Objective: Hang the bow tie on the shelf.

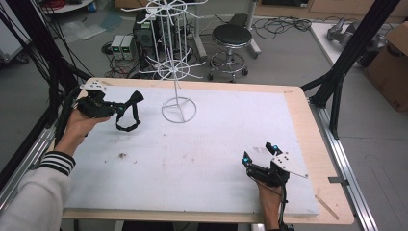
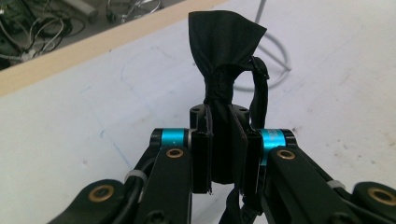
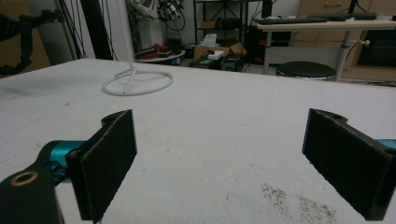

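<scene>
One white wire rack [image 1: 177, 72] stands on the worktop [image 1: 207, 144] toward its far edge, its ring base [image 1: 179, 109] resting on the white sheet, with open sheet between it and both tools. Beyond the worktop are a black round stool [image 1: 232, 36] and a tangle of cables on the floor. The left tool [image 1: 117, 109], held above the worktop's far left corner, is clamped tight on a black fabric piece with a strap [image 1: 131, 109]: the cloth [image 2: 227, 56] bunches up between the pads and fans out above them, while its strap loop [image 2: 259, 98] hangs down beside one pad. The rack's base lies just beyond the cloth. The right tool [image 1: 260, 152] sits near the worktop's front right, its pads [image 3: 112, 158] spread wide with nothing between them.
</scene>
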Demonstrator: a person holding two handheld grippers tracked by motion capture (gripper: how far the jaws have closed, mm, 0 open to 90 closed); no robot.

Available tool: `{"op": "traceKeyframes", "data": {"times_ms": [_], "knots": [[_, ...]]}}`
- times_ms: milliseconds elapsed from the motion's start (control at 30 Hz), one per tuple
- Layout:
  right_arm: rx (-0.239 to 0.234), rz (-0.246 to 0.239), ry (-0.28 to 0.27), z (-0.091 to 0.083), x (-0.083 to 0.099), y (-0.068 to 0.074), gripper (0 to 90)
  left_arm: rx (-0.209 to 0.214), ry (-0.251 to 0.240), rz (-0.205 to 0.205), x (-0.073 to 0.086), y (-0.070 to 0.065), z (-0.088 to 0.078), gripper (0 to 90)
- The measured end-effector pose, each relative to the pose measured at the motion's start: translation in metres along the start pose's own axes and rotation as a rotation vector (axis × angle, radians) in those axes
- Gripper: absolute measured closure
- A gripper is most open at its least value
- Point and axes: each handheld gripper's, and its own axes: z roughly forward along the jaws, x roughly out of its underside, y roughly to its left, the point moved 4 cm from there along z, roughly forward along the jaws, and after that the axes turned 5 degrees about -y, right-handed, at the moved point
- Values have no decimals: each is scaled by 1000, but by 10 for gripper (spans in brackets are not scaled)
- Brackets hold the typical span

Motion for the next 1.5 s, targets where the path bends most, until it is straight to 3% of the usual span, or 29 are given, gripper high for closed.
{"op": "traceKeyframes", "data": {"times_ms": [233,433,600,733,1067,1500], "knots": [[1,-2,-3,0,0,0,89,50,-91,-4,-11,-12,-11,797],[1,-7,-1,0,0,0,89,80,-137,6,-19,-24,-19,797],[1,-8,-2,0,0,0,89,103,-176,31,-38,-37,-27,797],[0,-9,-2,0,0,0,89,102,-189,58,-51,-44,-31,797],[0,-10,1,0,0,1,89,98,-222,68,-69,-51,-31,797],[0,-11,-2,0,0,0,89,84,-230,96,-88,-60,-16,796]]}}
